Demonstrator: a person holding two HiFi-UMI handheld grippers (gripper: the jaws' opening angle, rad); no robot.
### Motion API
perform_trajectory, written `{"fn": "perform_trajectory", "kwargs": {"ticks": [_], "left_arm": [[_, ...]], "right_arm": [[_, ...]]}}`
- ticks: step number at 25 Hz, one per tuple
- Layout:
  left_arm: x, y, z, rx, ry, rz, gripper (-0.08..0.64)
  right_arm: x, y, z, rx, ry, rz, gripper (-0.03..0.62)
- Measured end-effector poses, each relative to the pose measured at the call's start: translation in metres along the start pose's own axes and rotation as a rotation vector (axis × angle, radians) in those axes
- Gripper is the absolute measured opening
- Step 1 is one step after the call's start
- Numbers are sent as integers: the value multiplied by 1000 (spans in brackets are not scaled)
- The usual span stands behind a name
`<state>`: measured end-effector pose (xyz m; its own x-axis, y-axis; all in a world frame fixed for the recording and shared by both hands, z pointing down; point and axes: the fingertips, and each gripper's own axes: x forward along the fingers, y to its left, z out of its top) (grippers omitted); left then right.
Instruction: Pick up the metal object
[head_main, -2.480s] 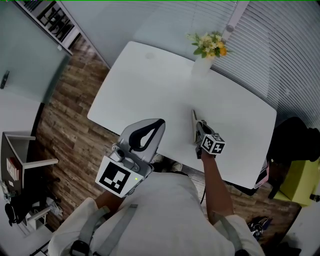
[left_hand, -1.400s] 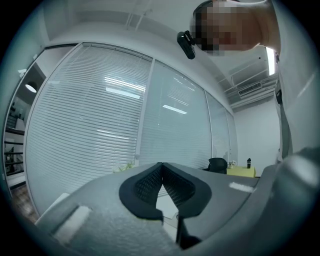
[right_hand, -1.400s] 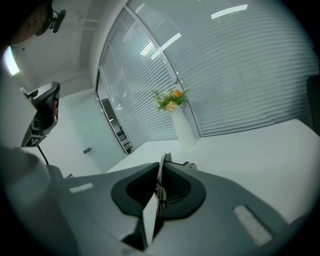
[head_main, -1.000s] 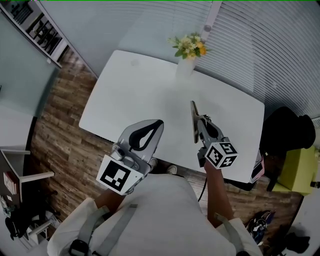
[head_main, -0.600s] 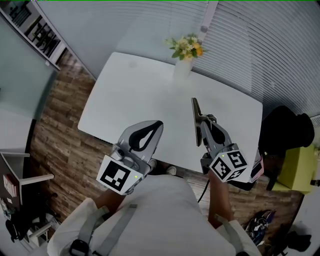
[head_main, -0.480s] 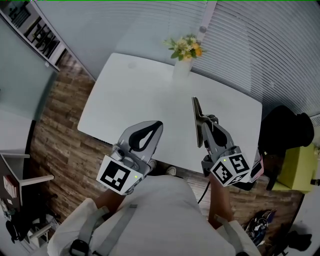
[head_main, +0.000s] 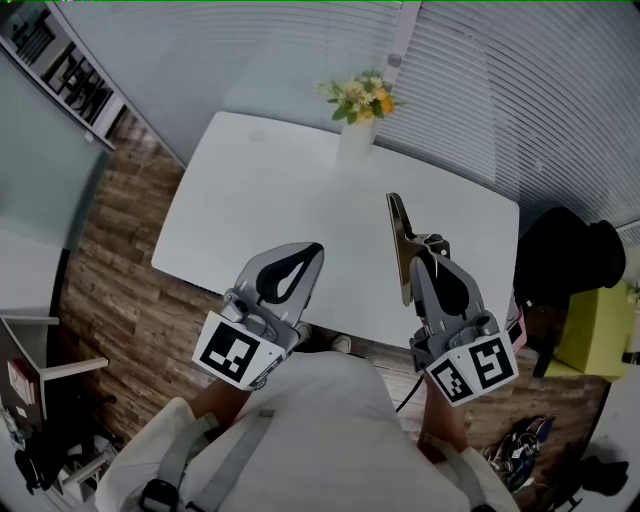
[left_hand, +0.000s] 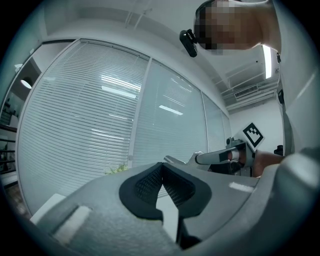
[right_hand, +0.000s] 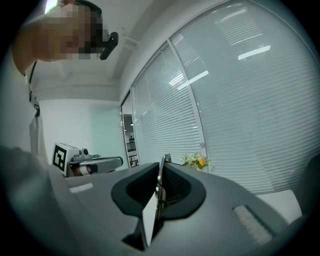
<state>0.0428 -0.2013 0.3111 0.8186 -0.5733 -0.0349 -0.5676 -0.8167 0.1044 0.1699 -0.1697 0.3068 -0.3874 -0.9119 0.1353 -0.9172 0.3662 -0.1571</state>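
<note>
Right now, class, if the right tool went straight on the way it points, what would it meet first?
Probably the flowers at the far edge of the table, touched first by the metal object the right tool holds. Depth is unclear; it might pass them and reach the blinds.

No words, numbers or brand names can be read anywhere. The only signs are black-and-white square markers (head_main: 235, 352) on the left gripper (head_main: 312, 250) and the right gripper (head_main: 431, 247), coded patterns without letters.
</note>
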Motion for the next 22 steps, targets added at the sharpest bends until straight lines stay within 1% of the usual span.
{"fn": "perform_trajectory", "kwargs": {"ticks": [10, 22], "left_arm": [[7, -1, 3, -3, -12, -8, -2], [9, -4, 10, 5, -19, -18, -2]], "right_arm": [[-20, 9, 30, -81, -38, -26, 21], [-25, 11, 36, -120, -45, -38, 21]]}}
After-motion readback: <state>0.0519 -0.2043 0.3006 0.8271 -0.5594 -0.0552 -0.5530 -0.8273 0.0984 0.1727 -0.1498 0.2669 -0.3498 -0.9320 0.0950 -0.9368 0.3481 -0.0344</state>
